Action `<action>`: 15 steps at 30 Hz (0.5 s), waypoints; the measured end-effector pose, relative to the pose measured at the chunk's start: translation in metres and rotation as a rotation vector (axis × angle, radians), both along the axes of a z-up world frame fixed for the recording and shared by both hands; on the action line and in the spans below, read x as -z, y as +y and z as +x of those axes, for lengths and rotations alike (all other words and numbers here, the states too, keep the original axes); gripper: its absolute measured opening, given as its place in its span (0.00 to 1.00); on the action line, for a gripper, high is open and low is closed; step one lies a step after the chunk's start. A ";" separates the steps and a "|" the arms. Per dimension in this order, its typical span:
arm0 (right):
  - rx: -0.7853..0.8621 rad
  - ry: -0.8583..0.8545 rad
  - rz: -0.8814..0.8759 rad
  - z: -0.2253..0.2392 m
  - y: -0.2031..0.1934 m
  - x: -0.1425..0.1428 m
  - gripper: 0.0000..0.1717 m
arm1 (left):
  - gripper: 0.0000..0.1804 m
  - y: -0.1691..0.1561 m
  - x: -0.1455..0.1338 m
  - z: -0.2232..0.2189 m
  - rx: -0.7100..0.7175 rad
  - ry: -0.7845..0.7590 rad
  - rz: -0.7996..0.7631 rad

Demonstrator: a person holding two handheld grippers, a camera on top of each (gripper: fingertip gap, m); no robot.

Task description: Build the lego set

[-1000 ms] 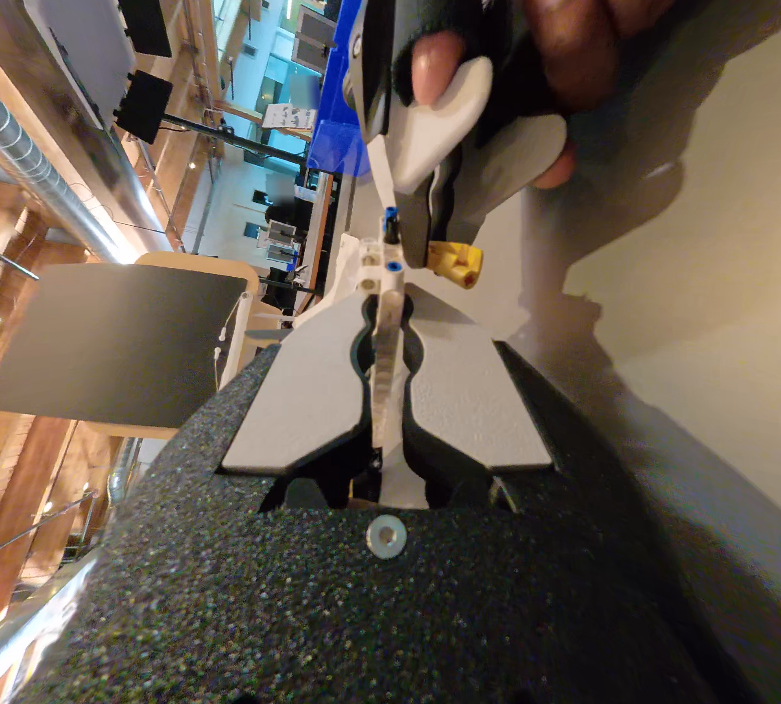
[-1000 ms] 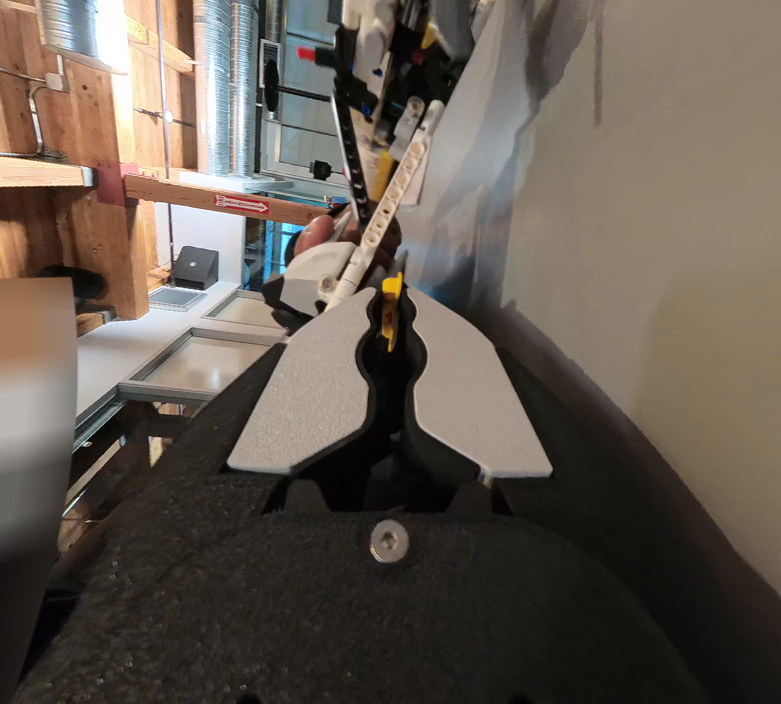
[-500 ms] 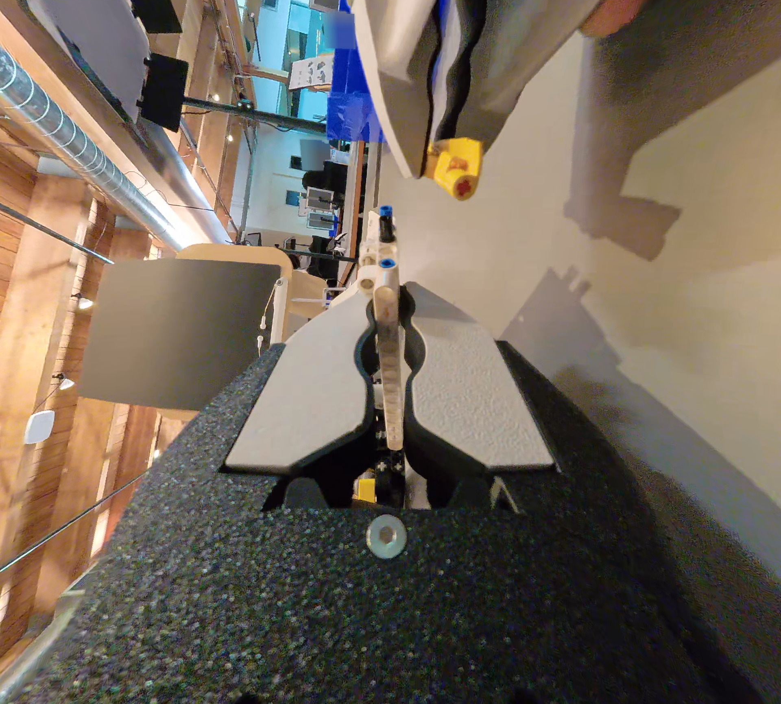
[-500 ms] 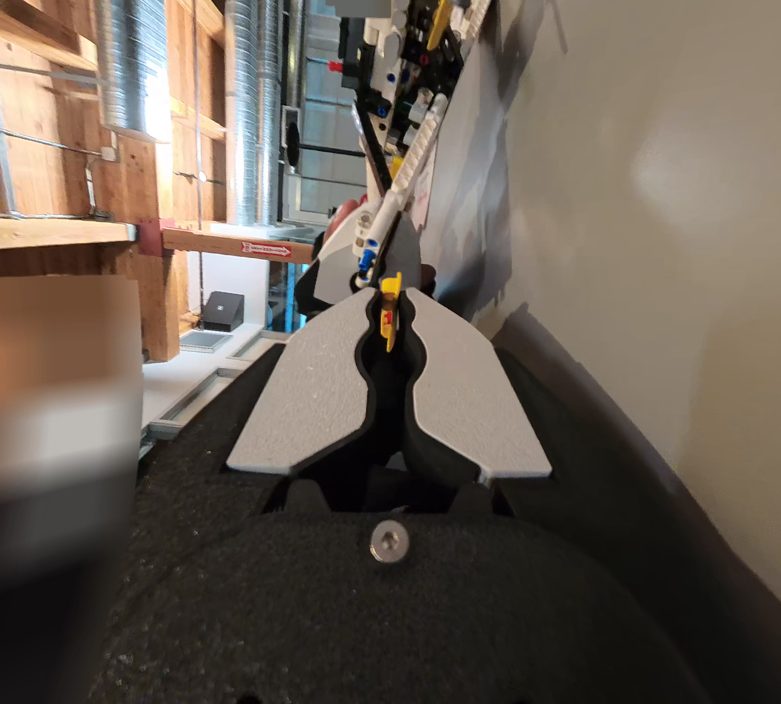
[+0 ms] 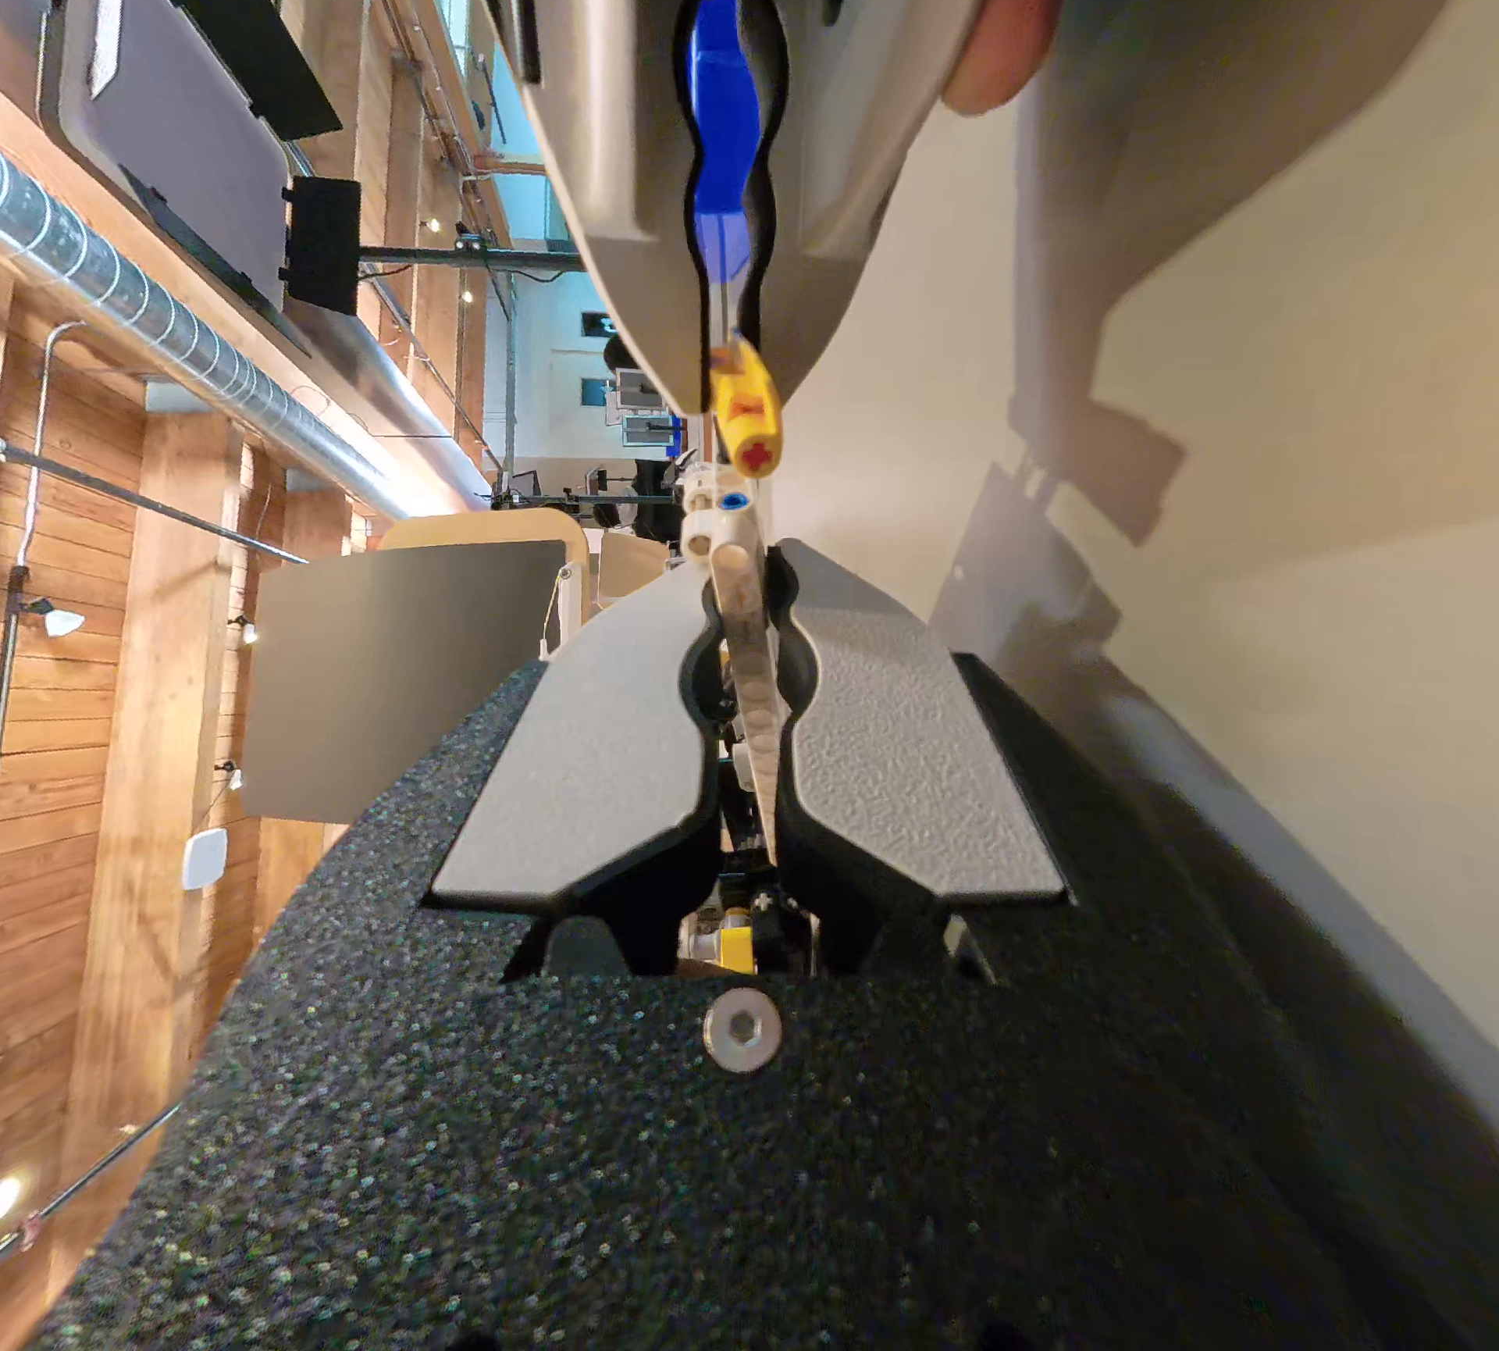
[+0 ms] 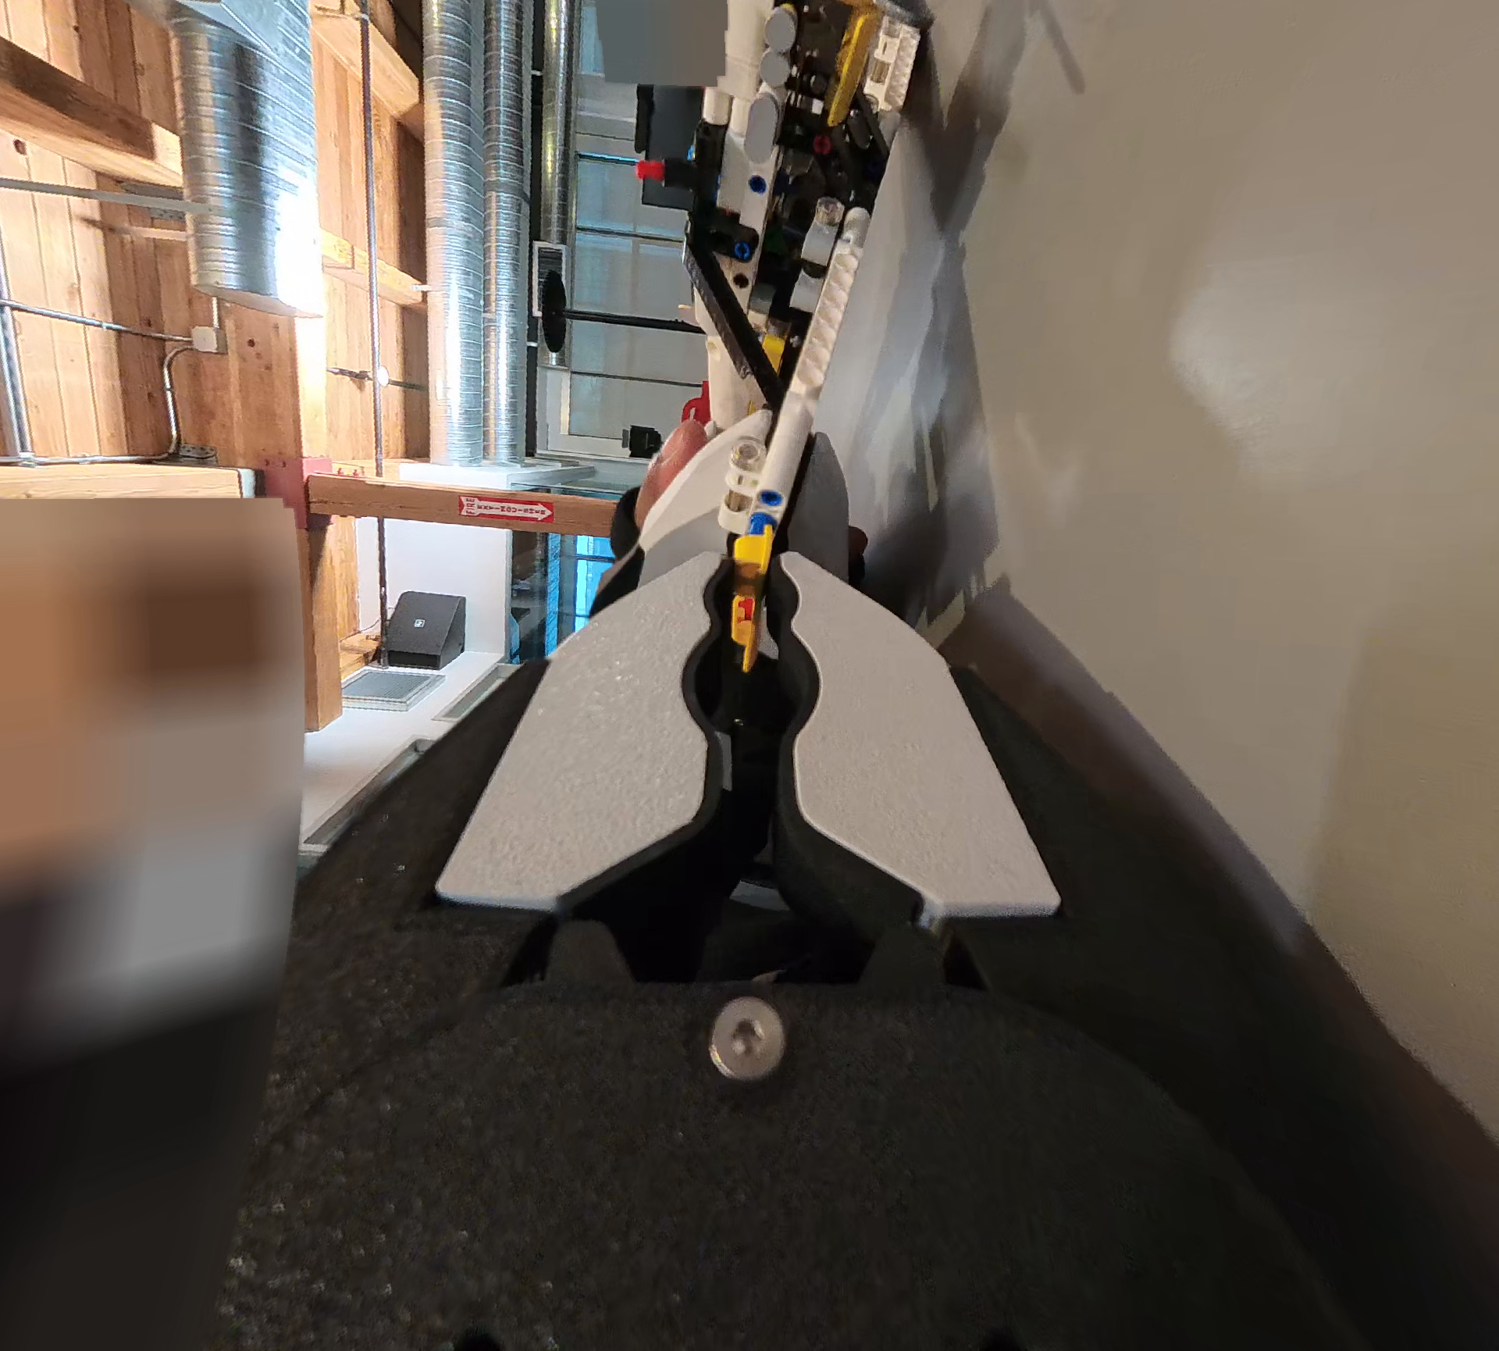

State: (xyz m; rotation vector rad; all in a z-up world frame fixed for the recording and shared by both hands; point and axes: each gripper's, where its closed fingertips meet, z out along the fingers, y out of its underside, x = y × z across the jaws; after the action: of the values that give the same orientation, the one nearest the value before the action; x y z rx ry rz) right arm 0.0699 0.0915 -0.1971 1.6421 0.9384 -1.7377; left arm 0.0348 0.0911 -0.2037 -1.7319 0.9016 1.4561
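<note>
Left gripper (image 5: 745,586): jaws nearly closed on a white beam (image 5: 750,651), a perforated building-toy strip. Both pads press its flat sides. The beam's long axis runs forward along the fingers and past the tips. Its free end carries a small white connector (image 5: 704,525) and a blue pin (image 5: 734,501).

Right gripper (image 6: 750,582): jaws nearly closed on a yellow piece (image 6: 746,614), a short connector with a red cross-axle end. Pads press on both sides. The piece sticks out a little beyond the tips.

Relation that matters: the two grippers face each other tip to tip, roughly on one line. Left wrist view: right gripper (image 5: 730,371) comes in from the top of frame, and the yellow piece (image 5: 748,419) hangs just beyond the beam's pin end, near it, slightly offset; contact cannot be settled here. Right wrist view: the yellow piece's front end sits right at the blue pin (image 6: 769,498) of the beam (image 6: 815,371), touching or just short of it. The left gripper (image 6: 722,501) shows behind it, with part of a hand.

Farther out, right wrist view: the beam leads back to a larger model (image 6: 799,119) of black, white, yellow and grey parts, lying on the pale table (image 6: 1217,257). Whether beam and model are joined cannot be told.

Background: wood walls, metal ducts (image 6: 462,176).
</note>
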 end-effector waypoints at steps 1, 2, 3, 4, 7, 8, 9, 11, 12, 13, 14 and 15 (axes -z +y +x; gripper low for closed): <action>0.003 -0.006 -0.001 -0.001 0.001 0.001 0.04 | 0.04 0.001 0.001 -0.001 0.002 0.002 -0.006; 0.005 -0.011 0.000 -0.001 0.002 0.002 0.04 | 0.04 0.002 0.002 -0.001 0.004 0.001 -0.013; 0.009 -0.015 0.002 -0.002 0.003 0.003 0.04 | 0.04 0.002 0.002 -0.002 0.004 0.007 -0.018; 0.012 -0.020 0.007 -0.003 0.004 0.004 0.04 | 0.04 0.003 0.003 -0.003 0.001 0.017 -0.027; -0.004 -0.028 0.022 -0.004 0.005 0.006 0.04 | 0.04 0.007 0.007 -0.005 -0.001 0.040 -0.058; -0.012 -0.030 0.031 -0.004 0.005 0.008 0.04 | 0.04 0.007 0.008 -0.005 0.003 0.044 -0.060; -0.019 -0.033 0.038 -0.004 0.005 0.009 0.04 | 0.04 0.008 0.009 -0.006 0.004 0.046 -0.061; -0.028 -0.038 0.034 -0.004 0.005 0.009 0.04 | 0.04 0.009 0.009 -0.006 0.005 0.048 -0.053; -0.035 -0.041 0.027 -0.004 0.005 0.009 0.04 | 0.04 0.009 0.007 -0.007 0.001 0.044 -0.036; -0.045 -0.047 0.021 -0.004 0.003 0.009 0.04 | 0.04 0.009 0.005 -0.007 -0.002 0.043 -0.022; -0.049 -0.053 0.008 -0.004 0.003 0.009 0.04 | 0.05 0.009 0.005 -0.007 -0.007 0.045 -0.016; -0.048 -0.059 -0.005 -0.004 0.003 0.009 0.04 | 0.05 0.009 0.005 -0.008 -0.010 0.047 -0.015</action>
State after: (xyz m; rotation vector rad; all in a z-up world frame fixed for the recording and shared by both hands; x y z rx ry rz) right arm 0.0658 0.0940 -0.2057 1.6446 0.9376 -1.6496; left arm 0.0272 0.0997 -0.2088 -1.7216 0.9315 1.5064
